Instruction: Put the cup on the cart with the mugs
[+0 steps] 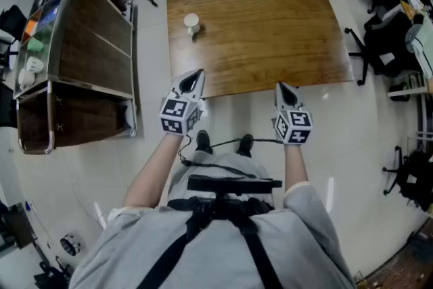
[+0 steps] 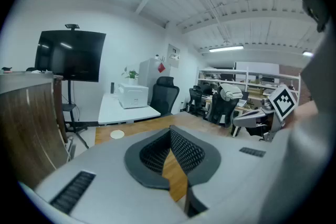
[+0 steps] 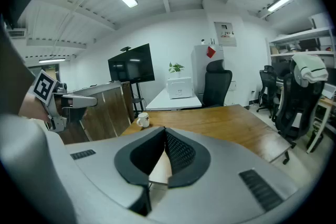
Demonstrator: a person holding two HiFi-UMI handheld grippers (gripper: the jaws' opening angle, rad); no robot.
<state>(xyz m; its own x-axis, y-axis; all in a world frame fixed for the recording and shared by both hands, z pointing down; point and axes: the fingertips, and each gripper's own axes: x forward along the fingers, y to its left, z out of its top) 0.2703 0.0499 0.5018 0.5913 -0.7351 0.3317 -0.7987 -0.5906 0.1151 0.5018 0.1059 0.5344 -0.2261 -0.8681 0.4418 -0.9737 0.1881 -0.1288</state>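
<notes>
**Item: cup** (image 1: 192,22). White, handled, upright on the wooden bench (image 1: 270,37), near its far left corner. Untouched, standing alone.

**Item: cart** (image 1: 95,44). Wood-panelled, to the left of the bench and apart from it. White mugs (image 1: 30,70) seem to sit on its far left side.

**Item: left tool** (image 1: 196,72). Jaws together, nothing between them. At the near edge of the bench, well short of the cup.

**Item: right tool** (image 1: 281,86). Jaws together, empty. At the near edge, further from the cup.

**Step in hand:** the approach; no grasp yet begun.

**Next move, as judged:** the left tool, being nearer, spreads its jaws, reaches forward across the bench, and closes on the cup's body before carrying it left.
</notes>
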